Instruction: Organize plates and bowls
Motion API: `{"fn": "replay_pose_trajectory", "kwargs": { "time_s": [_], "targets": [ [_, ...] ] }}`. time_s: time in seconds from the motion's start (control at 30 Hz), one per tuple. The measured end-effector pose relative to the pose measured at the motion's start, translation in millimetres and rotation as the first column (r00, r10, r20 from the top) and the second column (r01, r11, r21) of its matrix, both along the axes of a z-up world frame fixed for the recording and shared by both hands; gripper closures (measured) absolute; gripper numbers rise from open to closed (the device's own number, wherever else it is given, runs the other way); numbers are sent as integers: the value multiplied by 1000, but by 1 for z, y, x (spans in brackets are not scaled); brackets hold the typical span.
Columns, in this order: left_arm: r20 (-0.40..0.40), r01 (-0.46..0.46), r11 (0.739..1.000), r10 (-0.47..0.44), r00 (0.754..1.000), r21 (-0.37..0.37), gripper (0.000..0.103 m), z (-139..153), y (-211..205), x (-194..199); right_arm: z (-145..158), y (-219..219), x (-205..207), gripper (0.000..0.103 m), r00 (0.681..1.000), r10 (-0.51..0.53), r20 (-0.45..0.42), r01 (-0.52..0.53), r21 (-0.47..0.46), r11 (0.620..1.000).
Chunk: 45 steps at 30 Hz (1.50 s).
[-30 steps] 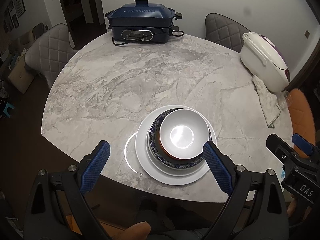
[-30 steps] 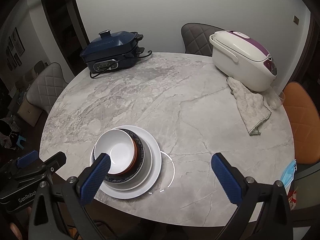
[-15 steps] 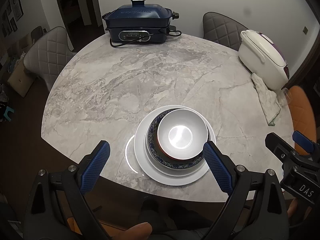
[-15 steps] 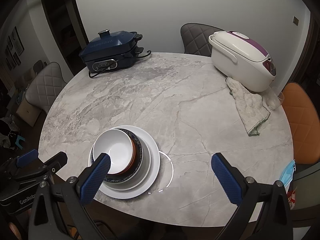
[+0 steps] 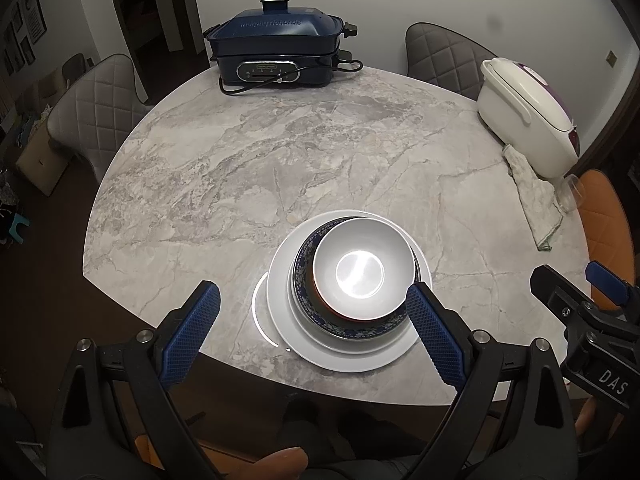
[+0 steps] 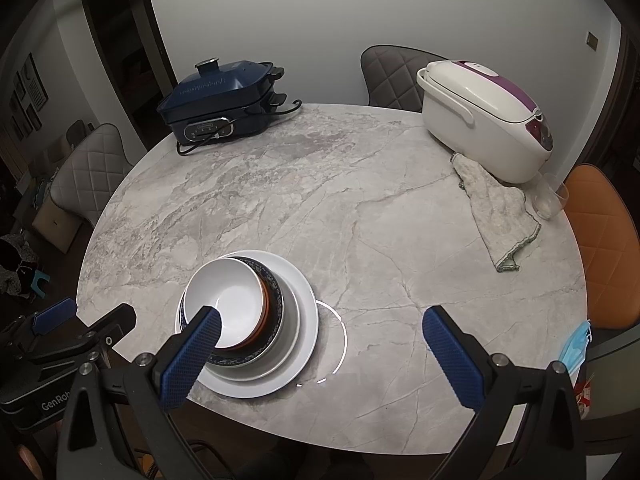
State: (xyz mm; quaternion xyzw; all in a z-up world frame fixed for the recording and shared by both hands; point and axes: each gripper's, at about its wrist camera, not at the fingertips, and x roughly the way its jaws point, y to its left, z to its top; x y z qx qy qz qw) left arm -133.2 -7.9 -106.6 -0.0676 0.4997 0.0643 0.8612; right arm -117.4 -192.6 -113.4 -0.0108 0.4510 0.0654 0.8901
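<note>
The blue cooker (image 5: 276, 54) at the table's far edge carries raised lettering on its lid that seems to read "morphy richards"; the small print on its control panel is too small to read. Its black cord (image 5: 240, 87) curls on the marble in front of it. In the left wrist view the right gripper's body shows "DAS" in white; in the right wrist view the left gripper's body shows "GenRob", cut off by a finger.

The stack sits near the front edge of the round marble table (image 5: 240, 168). At the bottom lies a large white plate (image 5: 288, 332), then a smaller white plate (image 6: 289, 332), then a blue patterned dish (image 5: 304, 256). A white bowl (image 5: 362, 268) with a reddish-brown outside rests on top, shifted off centre. The bowl is empty and reflects a lamp in its base.

The left gripper (image 5: 312, 332) hangs above the table's front edge, its blue pads wide apart and gripping nothing; the right-hand pad overlaps the stack's rim in view. The right gripper (image 6: 320, 354) hangs to the right of the stack, also spread wide and empty.

At the right edge stand a white rice cooker (image 6: 480, 120) with a purple lid panel, a crumpled cloth (image 6: 496, 212) touching its base, and a clear glass (image 6: 550, 200) beside that. A blue face mask (image 6: 576, 344) hangs off the rim.
</note>
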Motion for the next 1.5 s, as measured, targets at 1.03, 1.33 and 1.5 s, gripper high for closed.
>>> {"fn": "replay_pose_trajectory", "kwargs": {
  "time_s": [1.03, 1.33, 1.5],
  "targets": [
    [0, 12, 1000, -12, 1000, 3, 8, -1, 2, 3, -4, -5, 1, 0, 1000, 4, -5, -4, -3, 1000],
    [-1, 14, 1000, -14, 1000, 5, 8, -1, 3, 6, -4, -5, 2, 0, 1000, 6, -8, -6, -4, 1000],
    [-2, 13, 1000, -13, 1000, 5, 8, -1, 3, 6, -6, -6, 2, 0, 1000, 10, -10, -10, -6, 1000]
  ]
}}
